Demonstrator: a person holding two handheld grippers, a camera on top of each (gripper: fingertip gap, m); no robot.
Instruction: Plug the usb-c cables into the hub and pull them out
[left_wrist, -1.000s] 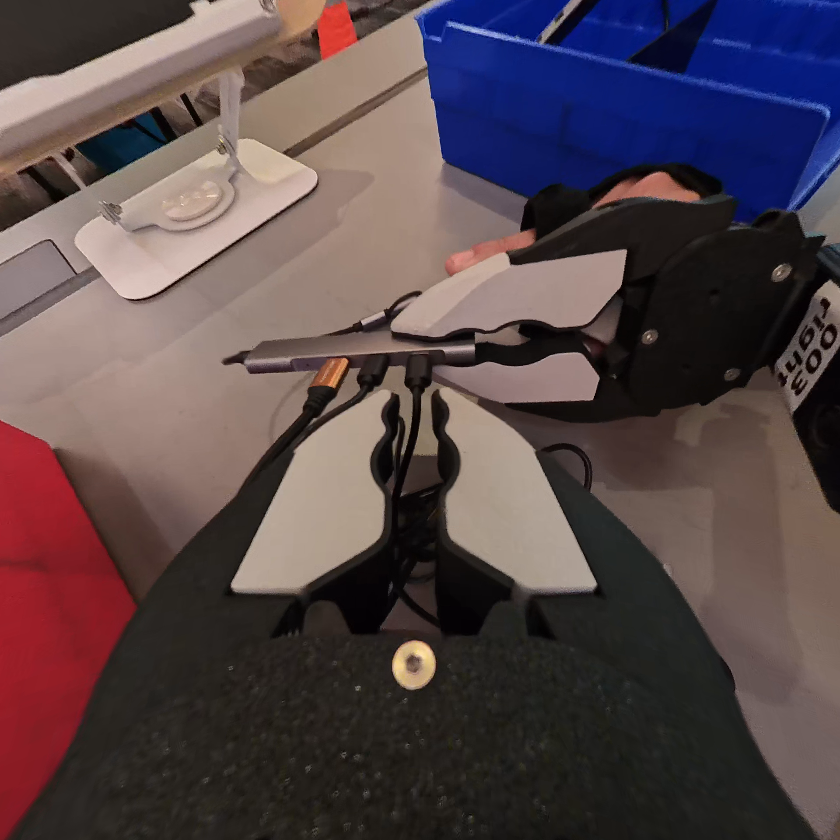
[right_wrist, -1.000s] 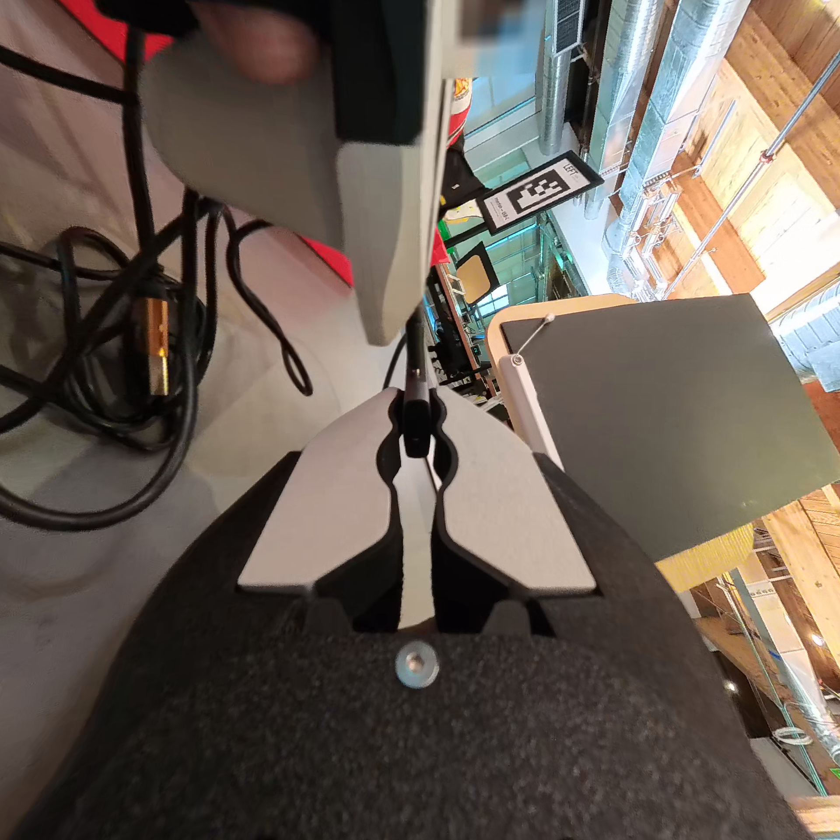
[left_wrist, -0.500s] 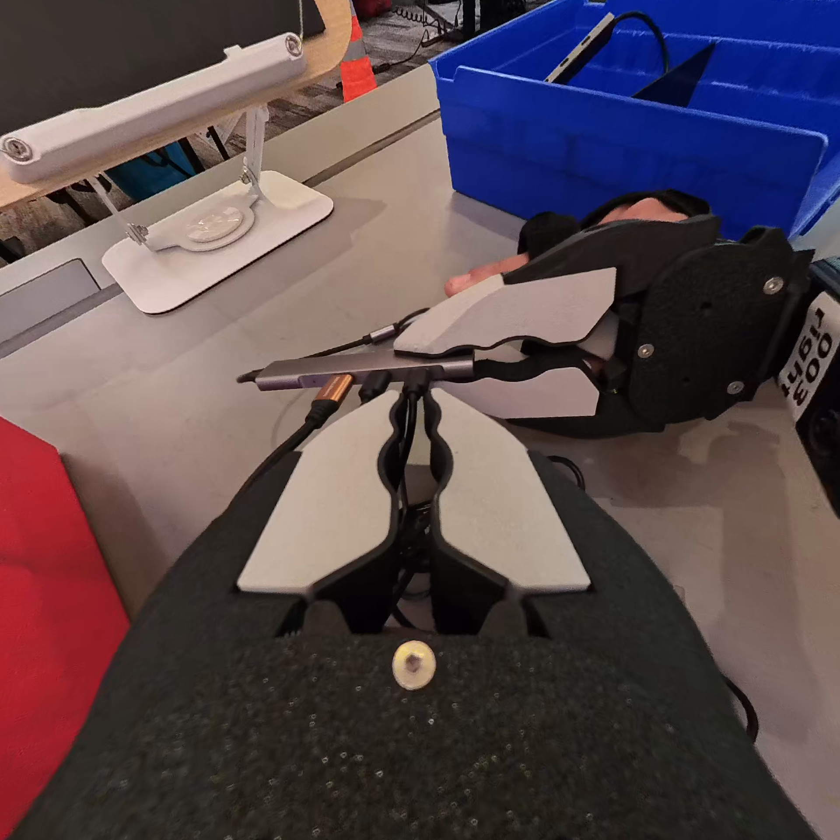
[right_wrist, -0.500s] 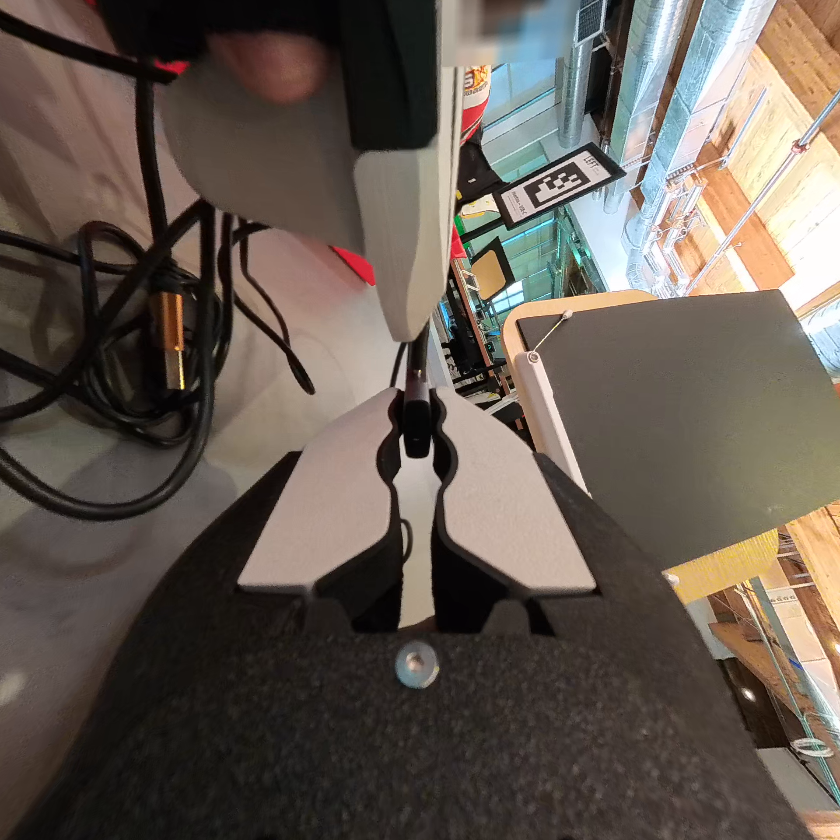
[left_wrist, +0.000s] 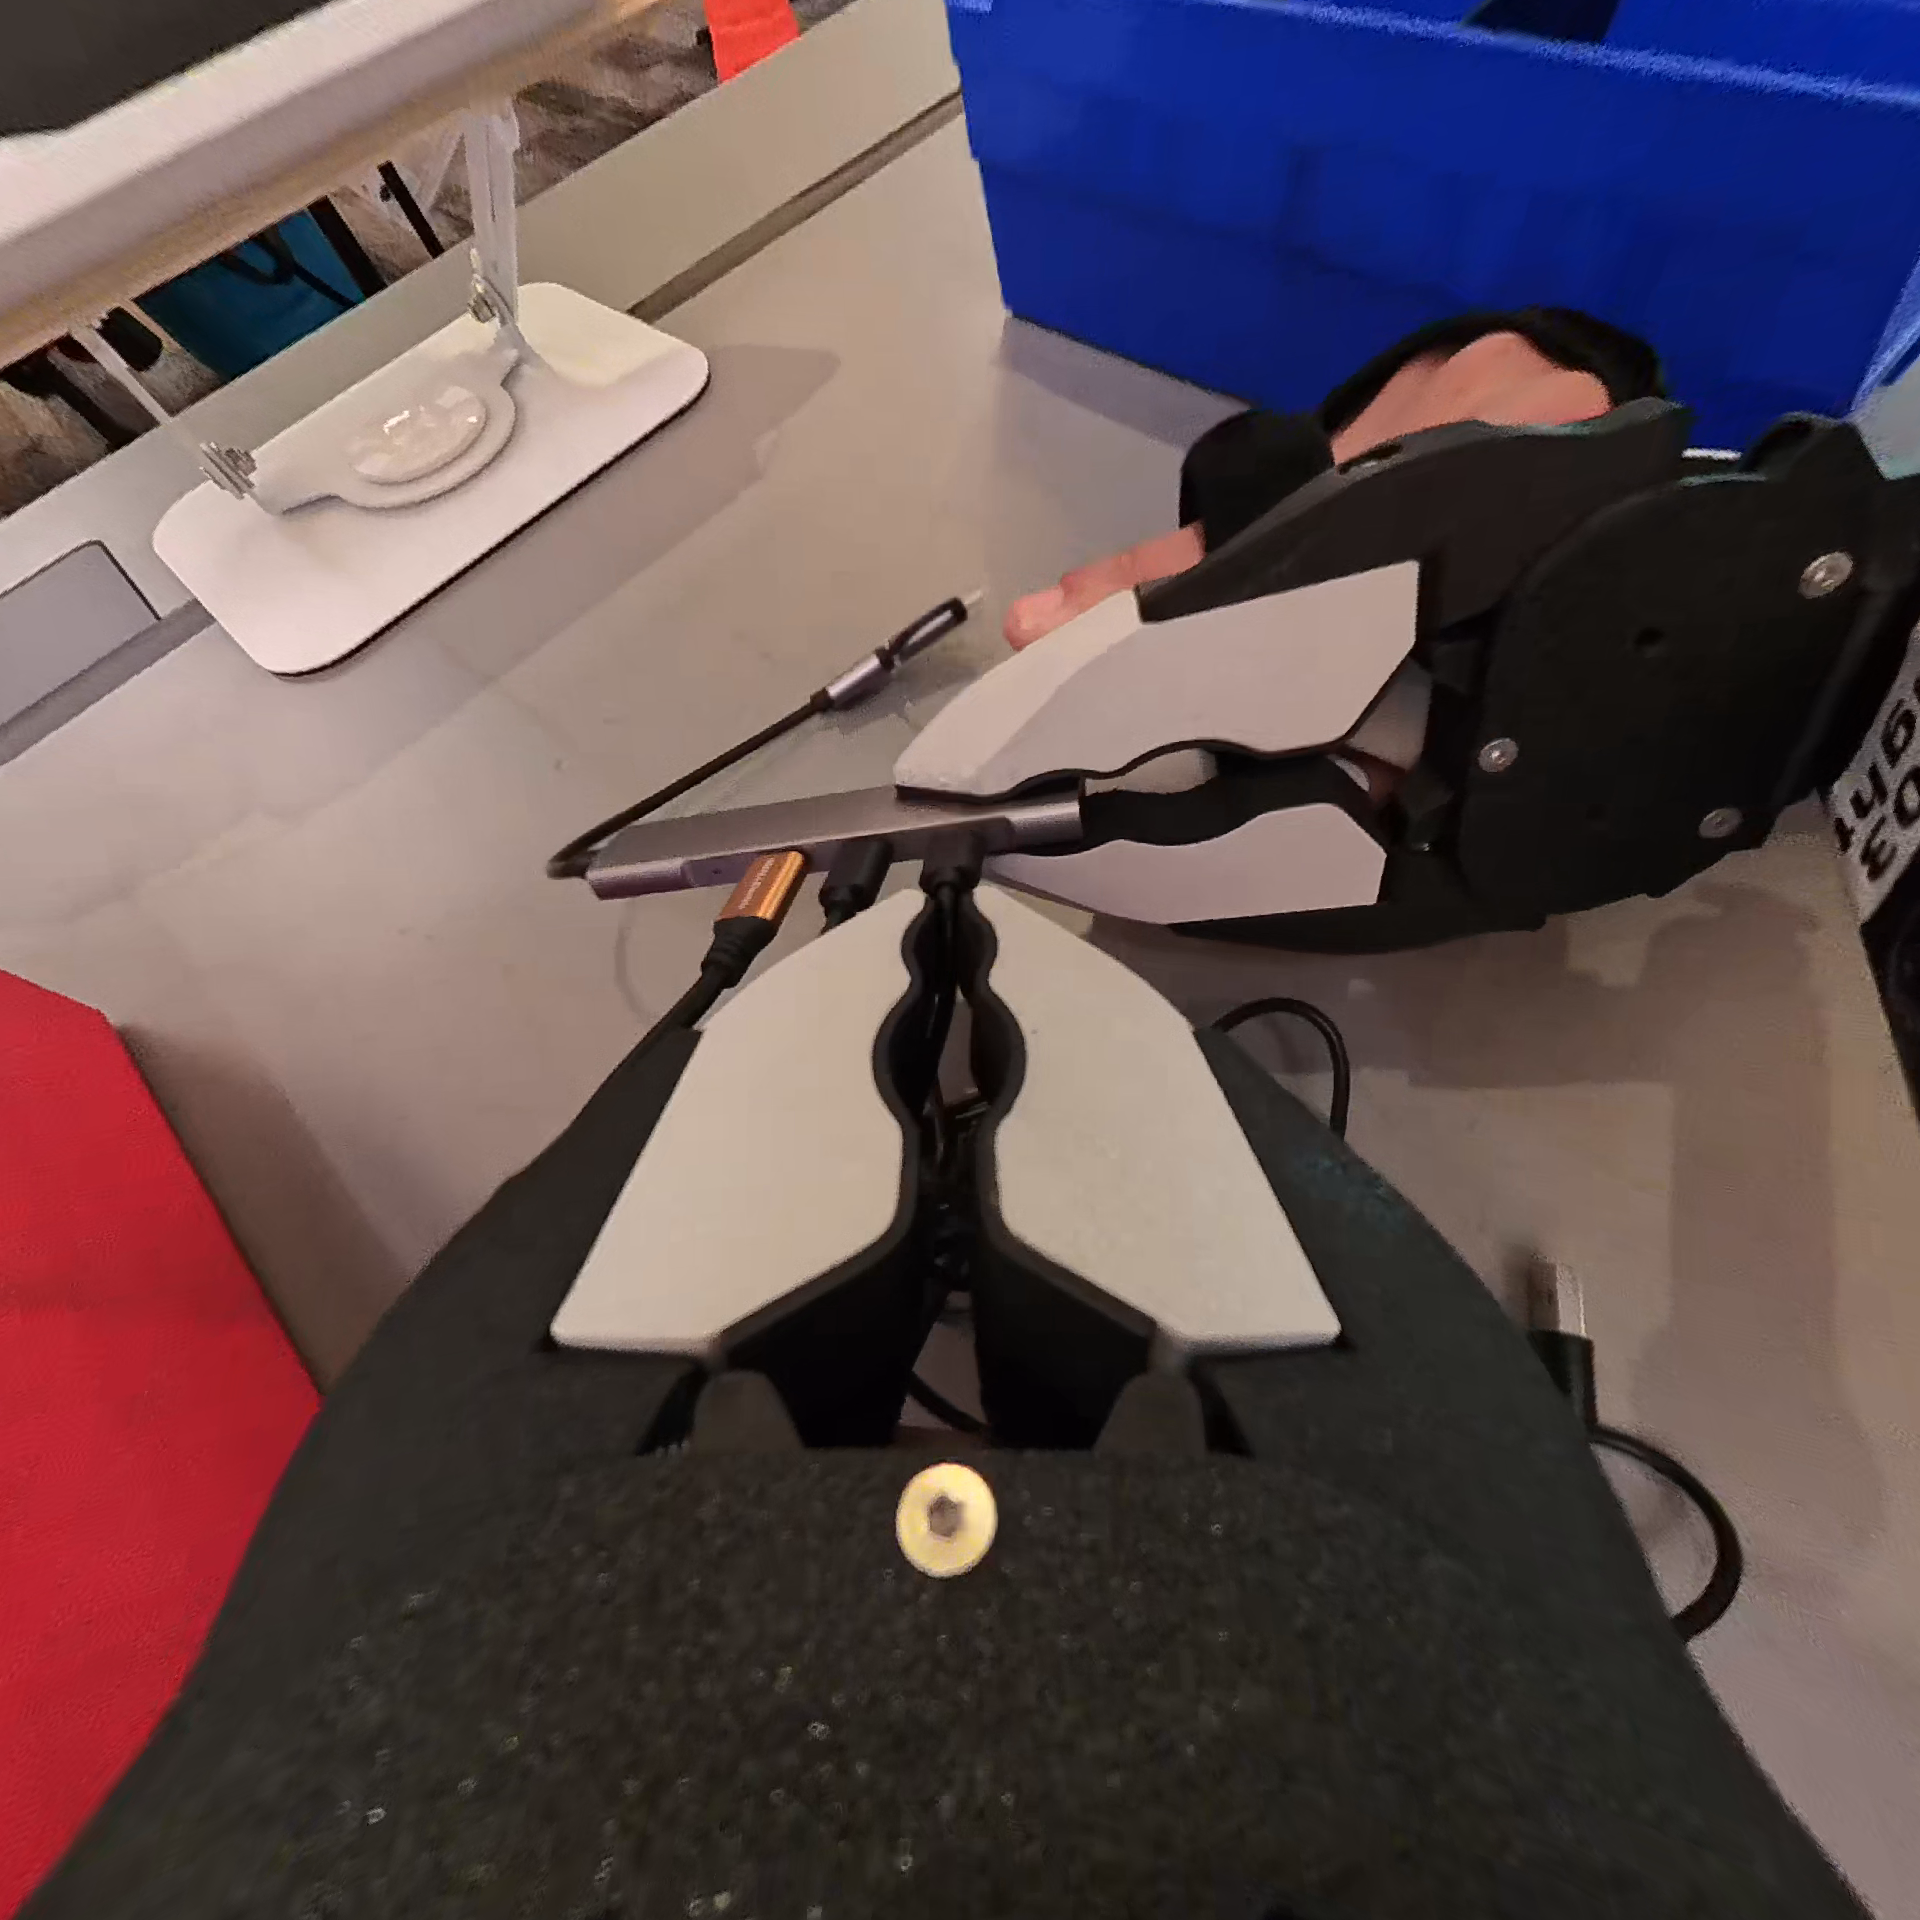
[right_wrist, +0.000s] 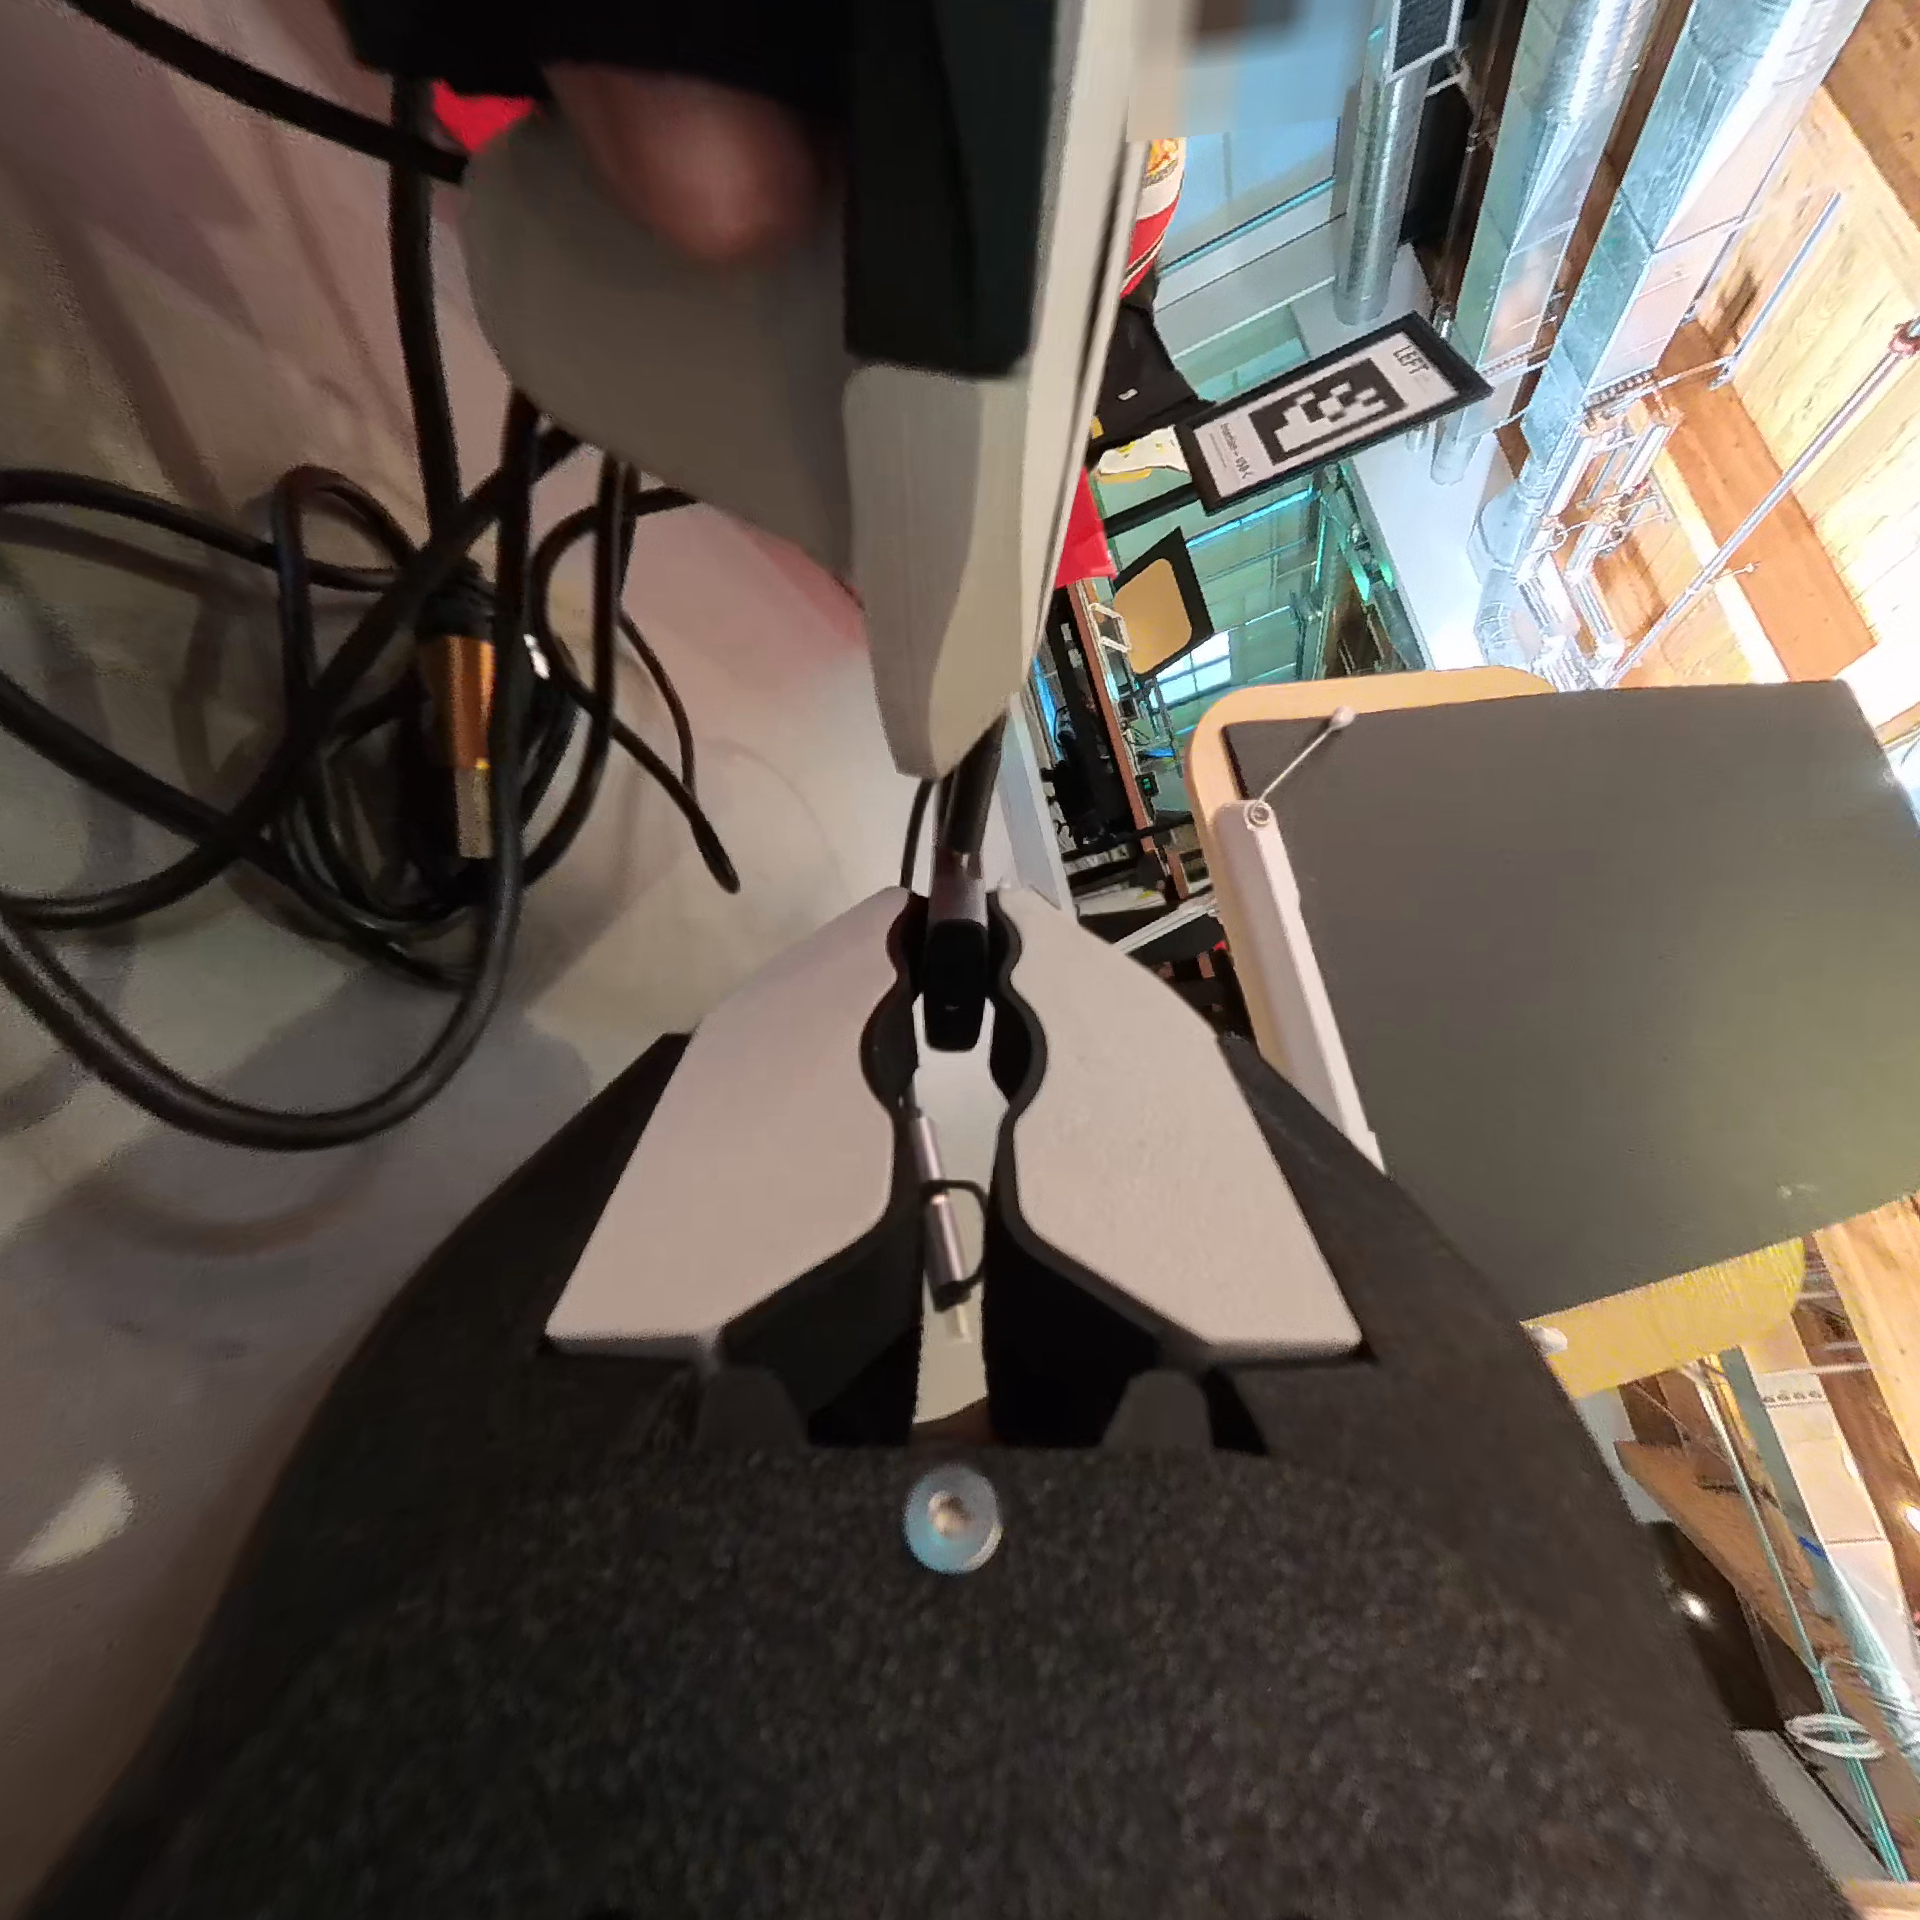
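Right, the hub (left_wrist: 831, 847) is up off the grey table (left_wrist: 436, 790), a slim flat bar of grey metal, held level and tilted a touch. The right hand-held gripper (left_wrist: 997, 831) comes in from the side with its pale fingers (left_wrist: 1164, 686) pinched on the hub's near end, one above and one below. Three plugs sit in the long edge facing us: a copper-sleeved plug (left_wrist: 764, 899) to the left, a black plug (left_wrist: 857, 894) in the middle, and a second black plug (left_wrist: 948, 871) just beside the right gripper's grip. The left hand-held gripper (left_wrist: 951, 920) is right at that last plug, its fingers drawn close around the black cable (left_wrist: 940, 1029) just below it, tips touching or nearly touching the plug; whether it truly grips I cannot tell. The hub's own thin lead (left_wrist: 717, 769) loops off the far end to a small grey connector (left_wrist: 894, 660) lying on the table. Behind stands a blue bin (left_wrist: 1351, 187), a white stand (left_wrist: 436, 488) sits at the far left, and something red (left_wrist: 125, 1299) lies at the near left. From the right wrist view, loose black cables (right_wrist: 260, 831) lie tangled on the table.
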